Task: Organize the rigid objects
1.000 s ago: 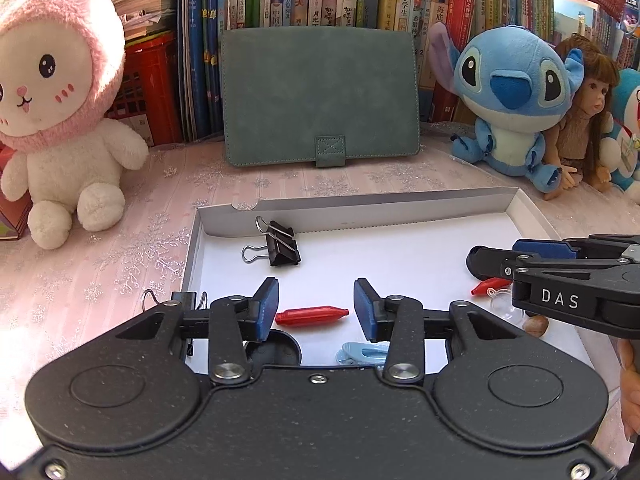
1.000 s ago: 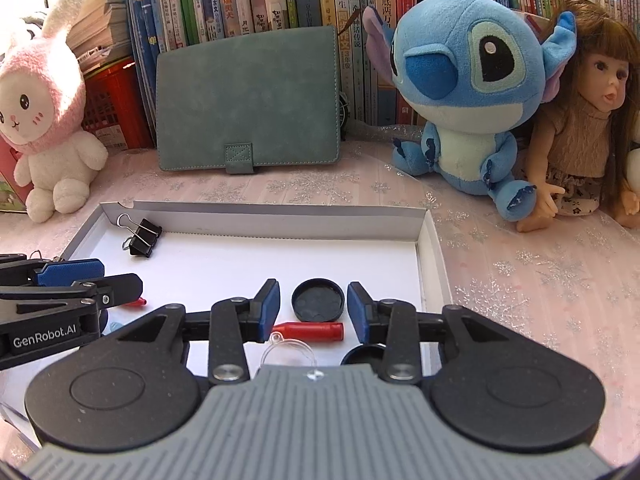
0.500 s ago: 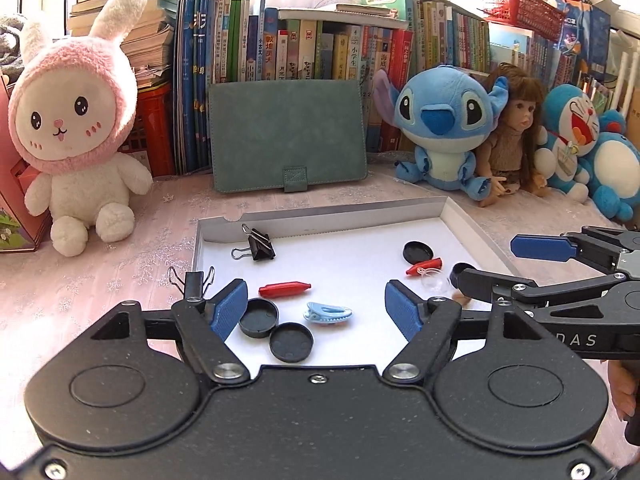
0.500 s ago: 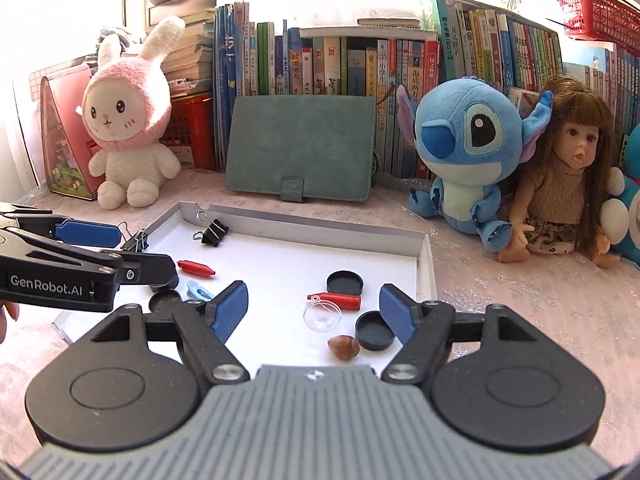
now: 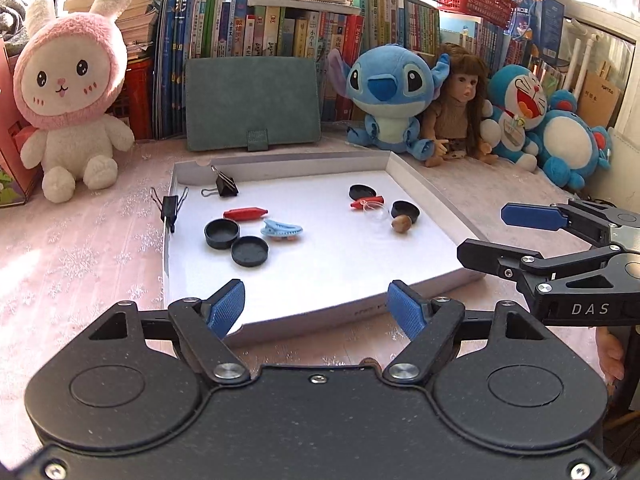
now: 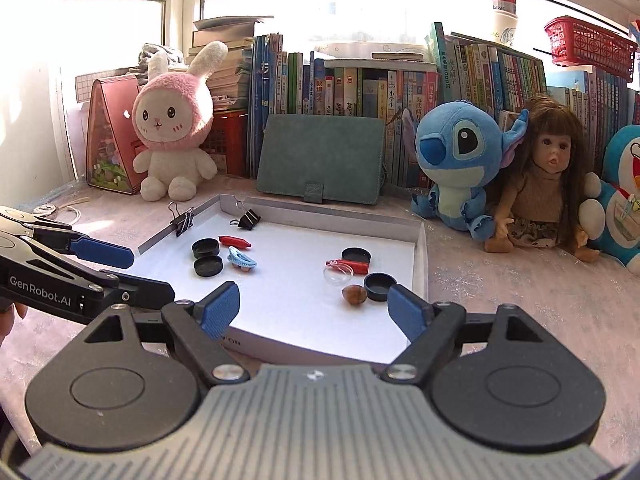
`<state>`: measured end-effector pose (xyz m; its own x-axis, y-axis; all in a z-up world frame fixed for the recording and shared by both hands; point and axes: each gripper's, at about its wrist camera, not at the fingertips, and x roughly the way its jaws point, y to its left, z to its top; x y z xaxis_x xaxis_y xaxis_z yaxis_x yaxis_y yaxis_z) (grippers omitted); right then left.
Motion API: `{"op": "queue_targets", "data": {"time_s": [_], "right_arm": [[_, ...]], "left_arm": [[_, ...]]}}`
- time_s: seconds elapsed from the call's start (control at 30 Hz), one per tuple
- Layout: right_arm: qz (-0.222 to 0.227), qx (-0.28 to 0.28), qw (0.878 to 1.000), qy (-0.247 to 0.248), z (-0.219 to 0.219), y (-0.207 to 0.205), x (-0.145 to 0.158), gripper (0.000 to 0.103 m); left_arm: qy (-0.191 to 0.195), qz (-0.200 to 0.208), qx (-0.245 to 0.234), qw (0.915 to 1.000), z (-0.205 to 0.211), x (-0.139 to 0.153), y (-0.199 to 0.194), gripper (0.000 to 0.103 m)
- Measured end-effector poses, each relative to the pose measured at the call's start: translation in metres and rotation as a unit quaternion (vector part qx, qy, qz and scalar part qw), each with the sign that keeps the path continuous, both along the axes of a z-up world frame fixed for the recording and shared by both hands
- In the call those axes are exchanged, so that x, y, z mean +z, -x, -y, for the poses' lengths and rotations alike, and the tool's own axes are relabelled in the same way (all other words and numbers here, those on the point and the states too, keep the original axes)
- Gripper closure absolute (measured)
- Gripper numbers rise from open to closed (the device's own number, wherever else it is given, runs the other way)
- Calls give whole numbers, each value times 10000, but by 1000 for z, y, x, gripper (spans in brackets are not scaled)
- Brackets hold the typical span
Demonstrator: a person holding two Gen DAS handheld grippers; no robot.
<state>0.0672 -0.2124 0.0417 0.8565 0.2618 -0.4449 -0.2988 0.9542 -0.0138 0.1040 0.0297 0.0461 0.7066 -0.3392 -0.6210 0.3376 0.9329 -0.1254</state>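
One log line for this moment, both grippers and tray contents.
left gripper: open, empty | right gripper: open, empty | both short of tray | tray: caps, red pieces, blue clip, nut, binder clip

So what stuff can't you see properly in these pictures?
- Near rim of the white tray: the left gripper body covers part of it in the left wrist view.
- Clear round piece: see-through, so its shape is unclear in the right wrist view.
- Book titles: too small to read.
- Doraemon plush: cut off by the right edge in the right wrist view.
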Motion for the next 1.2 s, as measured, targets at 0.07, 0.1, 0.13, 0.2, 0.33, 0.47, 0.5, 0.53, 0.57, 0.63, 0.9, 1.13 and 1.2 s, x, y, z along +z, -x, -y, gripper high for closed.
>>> {"op": "queue_targets", "data": {"time_s": [0.07,0.1,0.13,0.2,0.33,0.47,0.5,0.53,0.57,0.63,0.9,1.13,1.2], "right_arm": [[20,-1,10000,6,0,9,-5,14],[10,3,10000,14,0,14,-8,14],[1,15,10000,29,0,16,-11,14],[4,11,10000,93,-1,23,-17,13],[-28,-8,9999,166,-2,34,-29,13],[-117,-21,9998,144,-1,40,-36,13],[-133,-30,9998,144,0,42,-38,13],[-143,-39,9998,143,0,44,-39,13],[-158,-47,9998,139,0,46,-41,13],[-196,-19,9997,143,1,51,-43,13],[-238,205,9987,412,-13,59,-52,13],[-126,213,9948,984,-35,57,-61,13],[-100,122,9940,1085,-36,55,-61,13]], "left_arm": [[38,-73,-12,10000,0,-8,7,27],[63,-123,-35,9999,-1,-11,9,29],[95,-189,-55,9998,-1,-15,12,32],[177,-367,-136,9991,0,-22,16,40],[280,-606,-329,9972,4,-32,23,57],[214,-592,-351,9974,11,-37,22,65],[211,-604,-340,9974,13,-38,22,69],[218,-627,-330,9972,15,-40,21,71],[246,-654,-322,9970,17,-41,20,72],[275,-695,-314,9967,19,-44,19,80],[181,-589,-80,9981,15,-46,24,88],[-8,-448,28,9990,5,-46,33,87],[-31,-415,41,9991,1,-47,36,86]]}}
